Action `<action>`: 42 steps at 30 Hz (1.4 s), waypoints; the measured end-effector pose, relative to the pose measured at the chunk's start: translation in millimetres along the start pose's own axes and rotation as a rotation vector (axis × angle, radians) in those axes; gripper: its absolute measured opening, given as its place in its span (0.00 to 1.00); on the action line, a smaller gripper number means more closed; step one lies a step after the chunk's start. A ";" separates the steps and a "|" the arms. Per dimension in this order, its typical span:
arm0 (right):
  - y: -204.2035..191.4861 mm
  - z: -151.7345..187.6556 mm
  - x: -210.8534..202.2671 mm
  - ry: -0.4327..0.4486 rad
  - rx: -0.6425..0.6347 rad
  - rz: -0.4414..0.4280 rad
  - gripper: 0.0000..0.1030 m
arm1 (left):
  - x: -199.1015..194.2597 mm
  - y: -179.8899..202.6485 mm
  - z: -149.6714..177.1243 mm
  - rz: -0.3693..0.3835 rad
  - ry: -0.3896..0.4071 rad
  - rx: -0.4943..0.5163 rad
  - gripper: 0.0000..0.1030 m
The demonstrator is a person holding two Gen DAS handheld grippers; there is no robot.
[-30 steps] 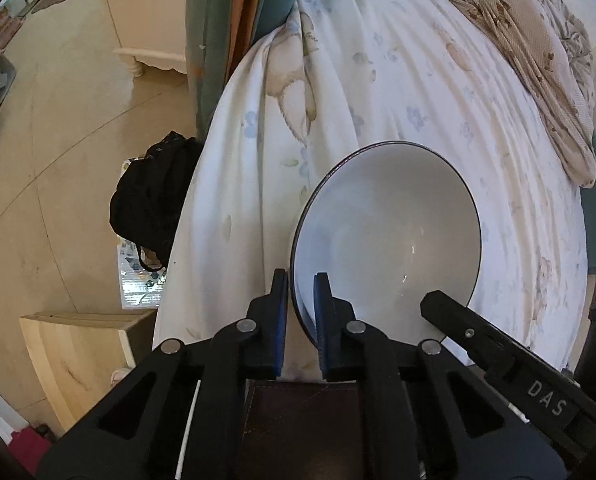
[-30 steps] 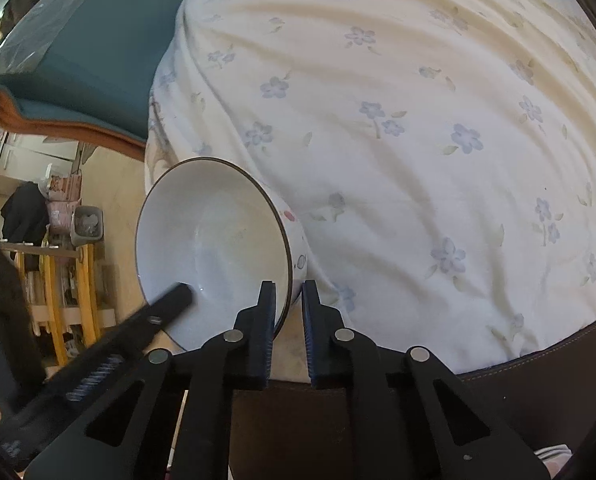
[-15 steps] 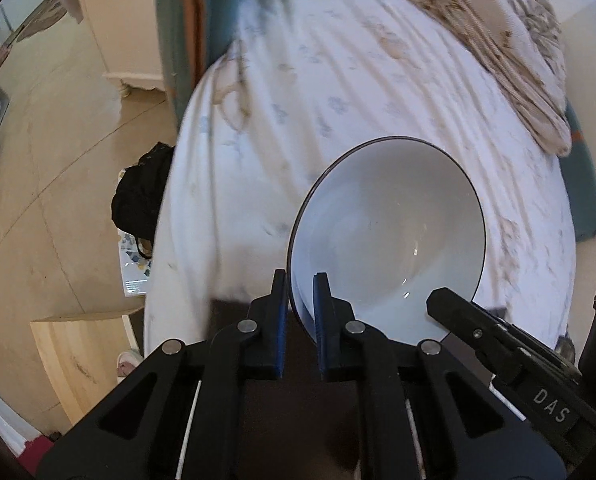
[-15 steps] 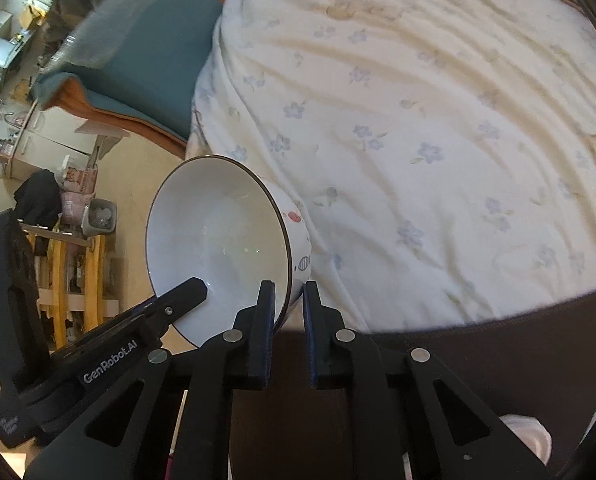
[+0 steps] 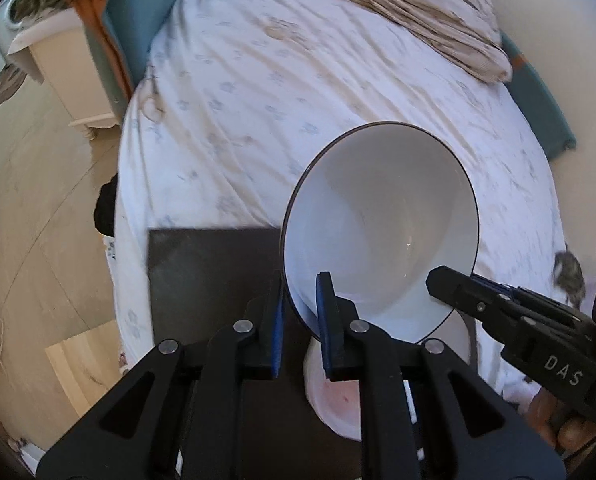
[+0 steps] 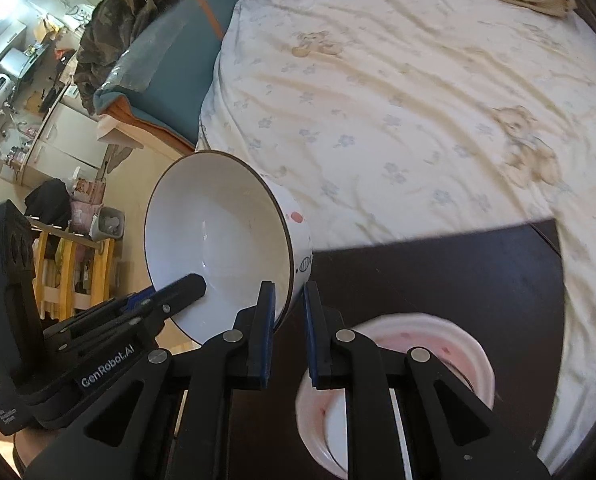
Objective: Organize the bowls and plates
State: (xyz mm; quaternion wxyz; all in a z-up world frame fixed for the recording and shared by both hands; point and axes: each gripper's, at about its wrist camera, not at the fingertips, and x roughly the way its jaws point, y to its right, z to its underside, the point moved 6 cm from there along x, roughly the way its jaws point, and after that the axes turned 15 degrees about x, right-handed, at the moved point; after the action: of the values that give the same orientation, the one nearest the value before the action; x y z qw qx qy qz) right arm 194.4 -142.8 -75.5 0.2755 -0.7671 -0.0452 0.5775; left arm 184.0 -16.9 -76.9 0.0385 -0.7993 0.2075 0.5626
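Observation:
A white bowl (image 5: 382, 220) with a thin dark rim is held tilted in the air by both grippers. My left gripper (image 5: 302, 308) is shut on its near rim. My right gripper (image 6: 287, 304) is shut on the opposite rim, where the bowl (image 6: 217, 244) shows small painted marks on its outer wall. The bowl hangs above a dark table (image 6: 438, 276). A pinkish-white plate (image 6: 450, 344) lies on the table under the right gripper, and it also shows in the left wrist view (image 5: 338, 396), partly hidden by the fingers.
A bed with a pale floral sheet (image 5: 277, 80) lies behind the table. A beige blanket (image 5: 418, 4) lies at its far side. Teal cushions (image 6: 169, 68) and a tan floor (image 5: 37, 220) lie to the left. Wooden furniture (image 6: 65, 276) stands beyond the bowl.
Both grippers have carried the bowl back from over the bed to above the dark table. The table and the plate have come into view beneath the grippers.

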 end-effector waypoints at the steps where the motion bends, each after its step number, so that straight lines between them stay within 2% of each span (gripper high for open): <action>1: 5.3 5.0 -5.9 0.001 -0.004 -0.001 0.14 | -3.3 10.3 3.9 0.011 0.006 0.016 0.12; 10: 58.2 59.7 -55.5 0.014 -0.007 -0.020 0.16 | -23.7 76.0 43.5 0.022 0.033 0.140 0.12; 18: 93.4 90.6 -69.7 0.007 0.021 -0.042 0.17 | -9.3 99.6 58.8 0.052 0.008 0.170 0.12; 21: 100.4 92.5 -72.9 0.015 0.037 -0.058 0.18 | -4.6 104.5 60.0 0.037 0.004 0.173 0.12; 26: 104.9 95.6 -69.4 0.028 0.017 -0.036 0.19 | 2.1 109.5 61.2 0.006 -0.005 0.187 0.12; 37: 118.1 96.8 -50.9 -0.038 0.092 -0.056 0.21 | 30.4 104.6 66.8 -0.001 -0.085 0.179 0.12; 42: 119.5 99.0 -42.5 -0.071 0.106 -0.046 0.22 | 32.5 102.1 66.7 -0.004 -0.093 0.170 0.13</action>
State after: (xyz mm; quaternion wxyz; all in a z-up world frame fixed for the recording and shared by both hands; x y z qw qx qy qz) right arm 60.6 -223.5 -113.5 0.3271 -0.7294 -0.0421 0.5993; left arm 95.9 -99.7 -113.4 0.1168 -0.7666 0.2507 0.5795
